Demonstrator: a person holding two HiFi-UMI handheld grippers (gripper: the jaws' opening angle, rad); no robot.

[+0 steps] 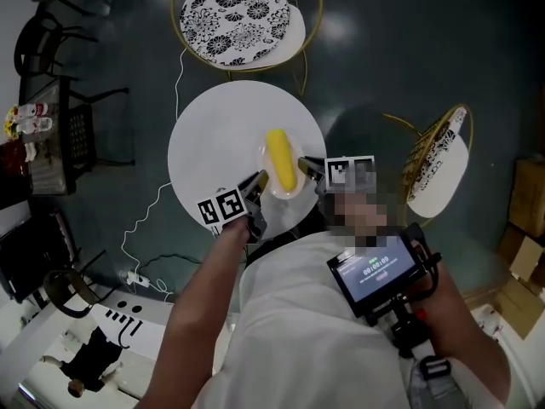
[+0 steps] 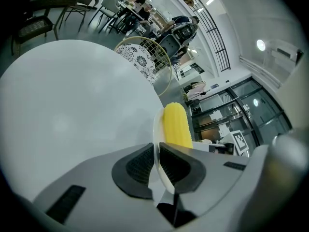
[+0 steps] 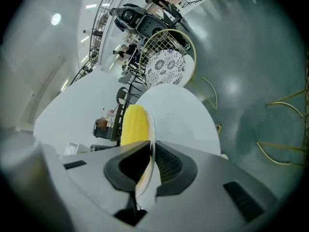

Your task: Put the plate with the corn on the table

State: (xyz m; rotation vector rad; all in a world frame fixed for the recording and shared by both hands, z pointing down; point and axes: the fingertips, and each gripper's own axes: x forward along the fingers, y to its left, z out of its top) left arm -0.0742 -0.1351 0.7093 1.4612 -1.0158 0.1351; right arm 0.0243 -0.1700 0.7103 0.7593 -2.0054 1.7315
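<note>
Plate point(image 1: 300, 183) with the corn point(image 1: 280, 158) hangs pinched at opposite rims, left gripper point(image 1: 260, 180) and right gripper point(image 1: 312, 167) both closed thin on it, over the near side of the round table point(image 1: 213, 135). It looks stiff, light and probably breakable. The corn could roll, so keep it level.

A round white desk point(image 1: 213, 143) stands on the dark floor point(image 1: 383, 58). The plate point(image 1: 288, 193) bearing corn point(image 1: 280, 169) is over its near edge; contact is unclear.

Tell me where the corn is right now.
In the head view the corn lies on the plate, over the near right part of the round white table, with the left gripper and right gripper clamping the plate's opposite rims.
</note>
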